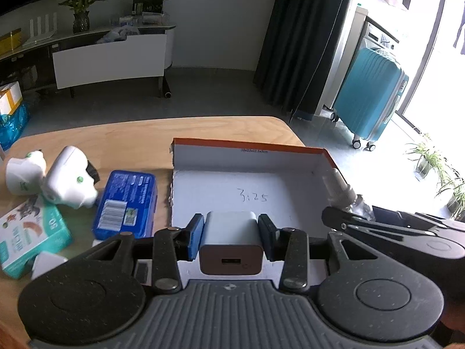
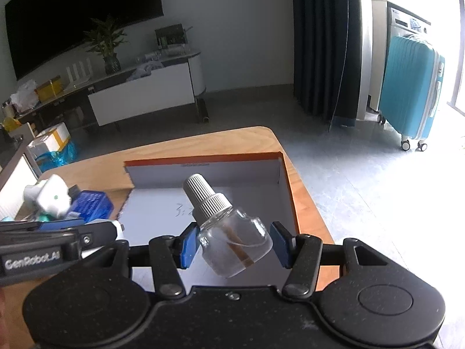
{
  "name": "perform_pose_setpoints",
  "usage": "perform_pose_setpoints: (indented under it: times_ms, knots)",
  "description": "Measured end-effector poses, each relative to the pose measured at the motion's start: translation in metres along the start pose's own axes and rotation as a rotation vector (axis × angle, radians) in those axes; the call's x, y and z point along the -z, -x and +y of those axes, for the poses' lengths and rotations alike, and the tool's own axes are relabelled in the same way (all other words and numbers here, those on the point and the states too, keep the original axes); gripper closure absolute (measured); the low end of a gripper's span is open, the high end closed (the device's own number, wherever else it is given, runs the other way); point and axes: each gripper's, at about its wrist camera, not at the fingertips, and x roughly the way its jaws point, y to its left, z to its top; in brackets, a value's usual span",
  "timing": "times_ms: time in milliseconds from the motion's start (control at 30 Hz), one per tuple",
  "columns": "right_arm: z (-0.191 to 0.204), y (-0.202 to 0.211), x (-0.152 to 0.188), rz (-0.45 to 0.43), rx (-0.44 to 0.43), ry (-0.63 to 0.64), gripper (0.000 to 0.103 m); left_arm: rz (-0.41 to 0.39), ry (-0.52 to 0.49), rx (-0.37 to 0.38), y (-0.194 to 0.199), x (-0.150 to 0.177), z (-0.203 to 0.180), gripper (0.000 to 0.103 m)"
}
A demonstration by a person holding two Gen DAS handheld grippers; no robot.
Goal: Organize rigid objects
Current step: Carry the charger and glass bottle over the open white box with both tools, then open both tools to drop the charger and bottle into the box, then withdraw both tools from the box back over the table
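My left gripper [image 1: 231, 231] is shut on a white USB charger block [image 1: 231, 241], its blue pads pressing both sides, low over the near part of an orange-rimmed cardboard box [image 1: 252, 144] with a white inside. My right gripper [image 2: 234, 244] is shut on a clear glass bottle [image 2: 235, 241] with a ribbed grey cap [image 2: 203, 197]. The bottle tilts up and left over the same box [image 2: 203, 164]. The two grippers hang side by side, and the bottle [image 1: 348, 196] also shows at the right edge of the left wrist view. The box floor bears handwritten digits and nothing else that I can see.
Left of the box on the wooden table [image 1: 116, 136] lie a blue pack [image 1: 125, 203], two white plug-in devices [image 1: 69, 180] and a teal carton [image 1: 29, 232]. The table ends just right of the box. A teal suitcase [image 2: 412, 87] stands on the floor beyond.
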Motion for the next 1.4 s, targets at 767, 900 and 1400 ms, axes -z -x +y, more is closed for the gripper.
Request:
perform_pose_setpoints:
  times_ms: [767,900,1400]
  knots:
    - [-0.027,0.033,-0.018,-0.156,0.01,-0.071,0.025,0.041,0.021,0.056,-0.028,-0.03,-0.015,0.023]
    - [-0.017,0.046,-0.009,-0.147,0.009,-0.052,0.017,0.034,-0.016,-0.017,-0.005,-0.023,-0.012,0.009]
    - [0.023,0.07,0.01,-0.101,-0.022,-0.022,0.013,0.043,-0.024,-0.131,0.048,0.002,0.014,0.001]
